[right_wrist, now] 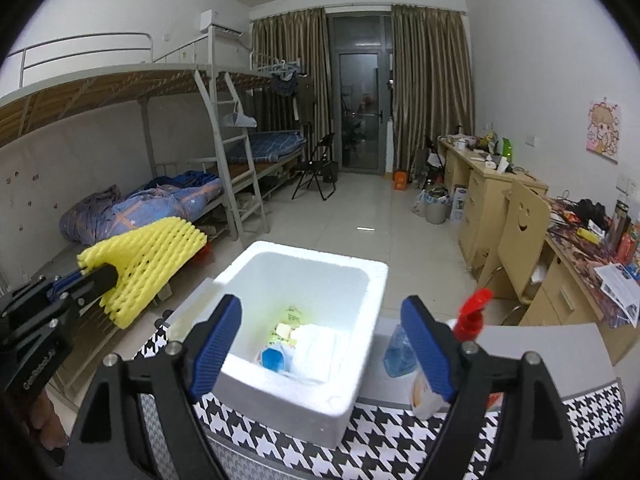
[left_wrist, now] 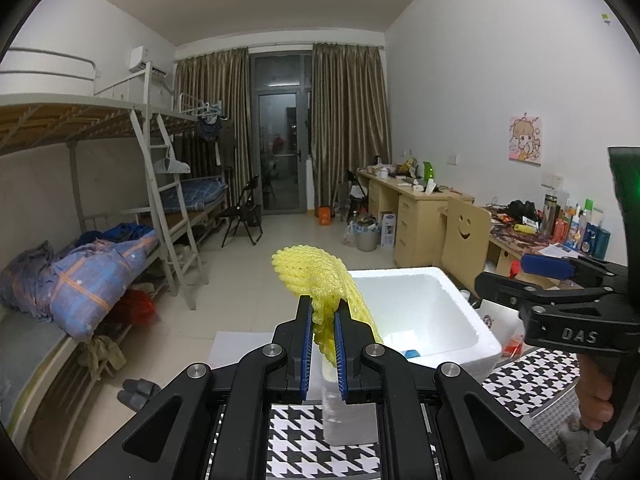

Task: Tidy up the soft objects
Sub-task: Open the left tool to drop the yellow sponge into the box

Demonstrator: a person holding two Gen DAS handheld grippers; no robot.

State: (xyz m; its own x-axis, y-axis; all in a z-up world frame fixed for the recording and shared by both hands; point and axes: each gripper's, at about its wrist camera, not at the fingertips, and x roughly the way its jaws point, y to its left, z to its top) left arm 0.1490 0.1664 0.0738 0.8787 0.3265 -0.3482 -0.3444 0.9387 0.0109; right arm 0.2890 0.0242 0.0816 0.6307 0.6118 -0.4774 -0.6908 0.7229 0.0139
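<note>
1. The left claw (left_wrist: 323,344) is clamped on a yellow foam net (left_wrist: 320,280), its 2 blue pads pressed against the net's lower part.
2. In the left wrist view the net rises above the pads and leans toward the white foam box (left_wrist: 486,336), overlapping the box's near-left rim in the picture.
3. The right wrist view shows what that view hides: the net (right_wrist: 148,264) is held in the air left of the box (right_wrist: 280,400), apart from it, with the beds behind.
4. The right claw (right_wrist: 322,346) stands wide apart with nothing between its pads, above the box's open top.
5. Only the right wrist view looks down into the box: soft white, yellow and blue things (right_wrist: 296,344) lie at the bottom.
6. That view also shows a spray bottle (right_wrist: 400,350) with a red trigger just right of the box.
7. The box sits on a counter with a black-and-white houndstooth cloth (right_wrist: 384,436).
8. The left wrist view shows the right claw (left_wrist: 532,276) from the side at the right edge, with a hand (left_wrist: 596,396) on its grip below.
</note>
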